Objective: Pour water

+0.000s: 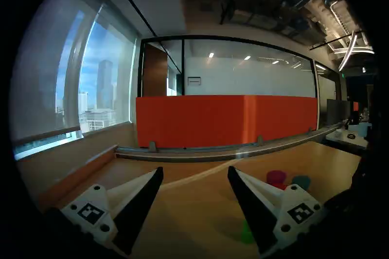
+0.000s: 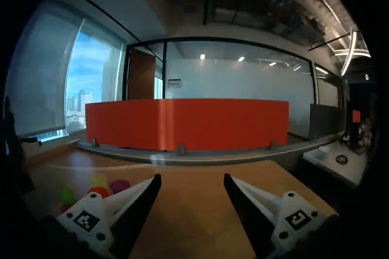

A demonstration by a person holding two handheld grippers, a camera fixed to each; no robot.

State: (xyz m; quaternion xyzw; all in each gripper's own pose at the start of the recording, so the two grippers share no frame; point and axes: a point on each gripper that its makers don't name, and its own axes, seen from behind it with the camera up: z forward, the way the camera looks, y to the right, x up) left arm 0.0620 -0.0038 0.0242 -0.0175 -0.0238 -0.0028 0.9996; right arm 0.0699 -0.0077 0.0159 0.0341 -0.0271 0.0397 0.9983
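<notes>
Two empty tools: my left gripper [image 1: 194,168] and right gripper [image 2: 191,176] hover over the table [image 1: 204,210], fingers spread wide, ready, I judge, to pick a vessel. Coloured cups [image 1: 276,177] sit at the left gripper's four o'clock and the right's eight o'clock.

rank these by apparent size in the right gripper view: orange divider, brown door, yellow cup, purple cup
1. orange divider
2. brown door
3. yellow cup and purple cup: about alike, can't rank them
</notes>
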